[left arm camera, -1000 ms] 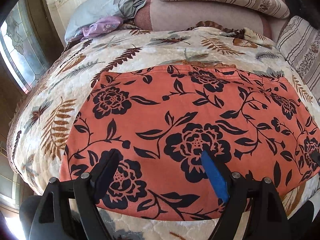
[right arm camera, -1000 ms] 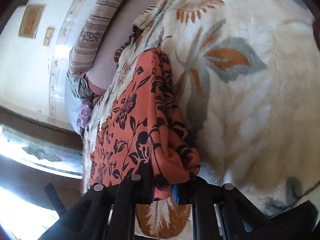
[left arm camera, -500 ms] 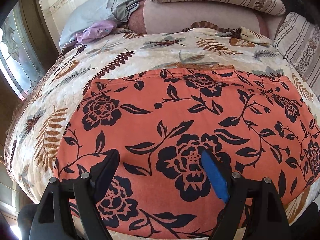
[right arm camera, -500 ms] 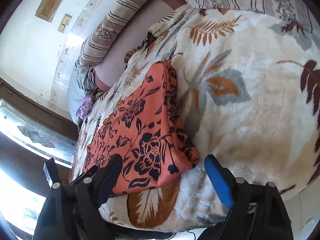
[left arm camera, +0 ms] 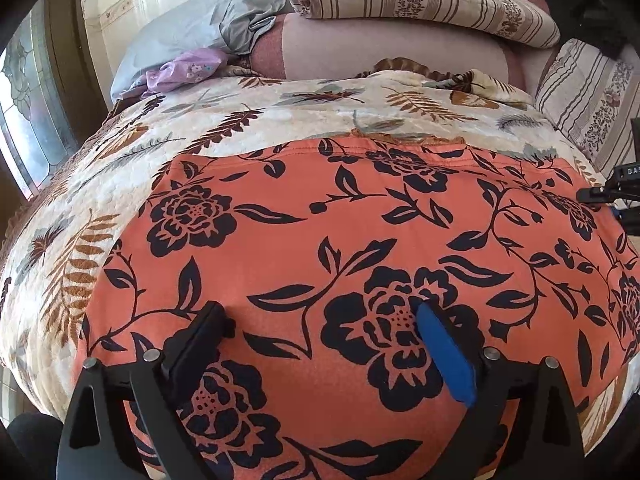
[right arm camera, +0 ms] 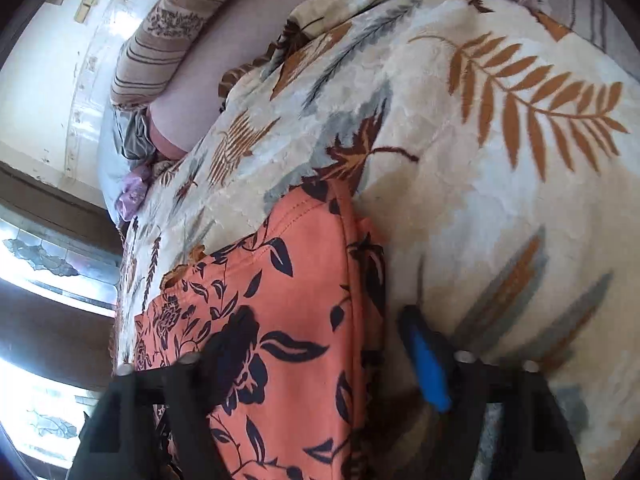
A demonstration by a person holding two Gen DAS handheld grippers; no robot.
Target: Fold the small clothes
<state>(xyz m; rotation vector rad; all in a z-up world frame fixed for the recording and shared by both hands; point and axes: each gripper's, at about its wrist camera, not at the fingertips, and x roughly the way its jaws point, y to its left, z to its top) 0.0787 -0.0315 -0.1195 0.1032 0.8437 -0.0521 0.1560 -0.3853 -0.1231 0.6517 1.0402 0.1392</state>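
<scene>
An orange garment with black flowers (left arm camera: 352,248) lies spread flat on a leaf-patterned bedspread (left arm camera: 240,120). My left gripper (left arm camera: 320,320) is open, its fingers resting on or just above the cloth near its near edge. In the right wrist view the same garment (right arm camera: 288,320) shows its folded right edge. My right gripper (right arm camera: 324,332) is open and straddles that edge, one finger over the cloth and the blue-padded finger (right arm camera: 424,356) over the bedspread. The right gripper also shows at the right edge of the left wrist view (left arm camera: 616,200).
Striped pillows (left arm camera: 420,0) and a grey pillow (left arm camera: 192,36) with a purple cloth (left arm camera: 184,72) lie at the head of the bed. A striped cushion (left arm camera: 592,100) sits at the right. A window (left arm camera: 24,92) is on the left wall.
The right gripper let go of the garment's corner, opened, and moved forward along its right edge. The left gripper crept forward over the cloth, still open.
</scene>
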